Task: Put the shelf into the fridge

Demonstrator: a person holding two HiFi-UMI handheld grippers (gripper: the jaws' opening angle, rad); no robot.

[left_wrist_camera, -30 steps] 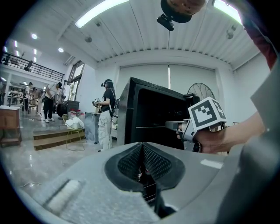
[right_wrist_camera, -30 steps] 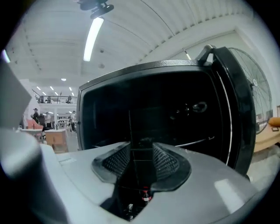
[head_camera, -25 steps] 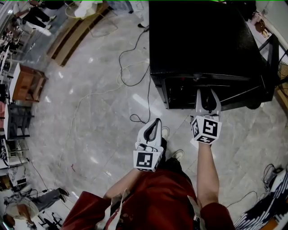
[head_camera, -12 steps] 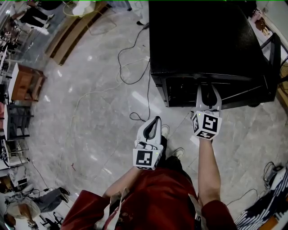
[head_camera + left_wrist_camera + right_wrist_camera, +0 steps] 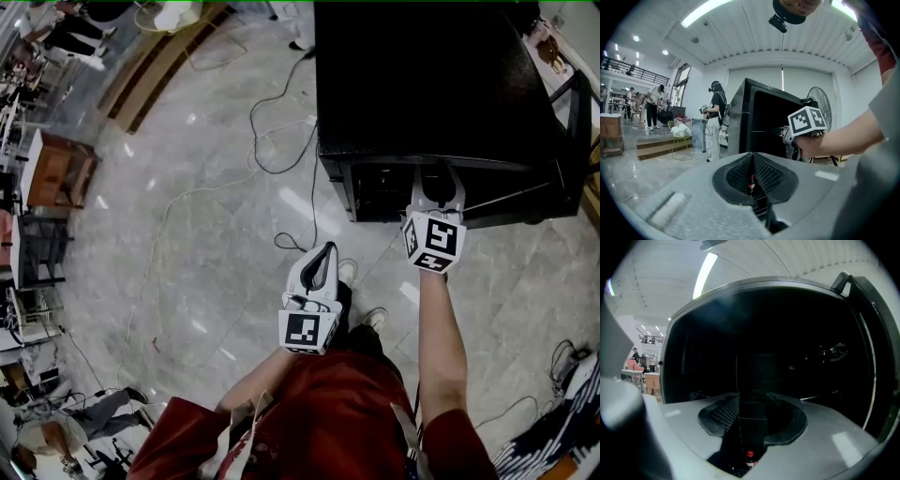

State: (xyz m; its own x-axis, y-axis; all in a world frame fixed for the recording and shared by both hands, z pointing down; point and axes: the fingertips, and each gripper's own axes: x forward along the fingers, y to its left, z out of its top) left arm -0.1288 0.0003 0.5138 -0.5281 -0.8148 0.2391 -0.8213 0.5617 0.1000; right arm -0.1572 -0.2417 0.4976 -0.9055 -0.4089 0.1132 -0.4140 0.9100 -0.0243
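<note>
A black fridge (image 5: pixel 422 84) stands on the floor with its door (image 5: pixel 574 122) swung open to the right. My right gripper (image 5: pixel 436 180) is held level with its fingertips just inside the dark opening. Its jaws stand apart and have just opened a little further. In the right gripper view the gap at my right gripper (image 5: pixel 752 404) shows only dark interior, faint thin wire bars and a red-capped bottle (image 5: pixel 749 454) low down. No shelf is clearly gripped. My left gripper (image 5: pixel 325 251) hangs shut and empty over the floor, well short of the fridge (image 5: pixel 740 117).
Cables (image 5: pixel 272 141) trail over the marble floor left of the fridge. A wooden platform (image 5: pixel 159 66) and a small wooden table (image 5: pixel 56 173) stand at the far left. People (image 5: pixel 715 117) stand beyond the fridge, and a fan (image 5: pixel 818 98) is behind it.
My right gripper has moved forward, its tips going further into the fridge opening. The left gripper has stayed where it was.
</note>
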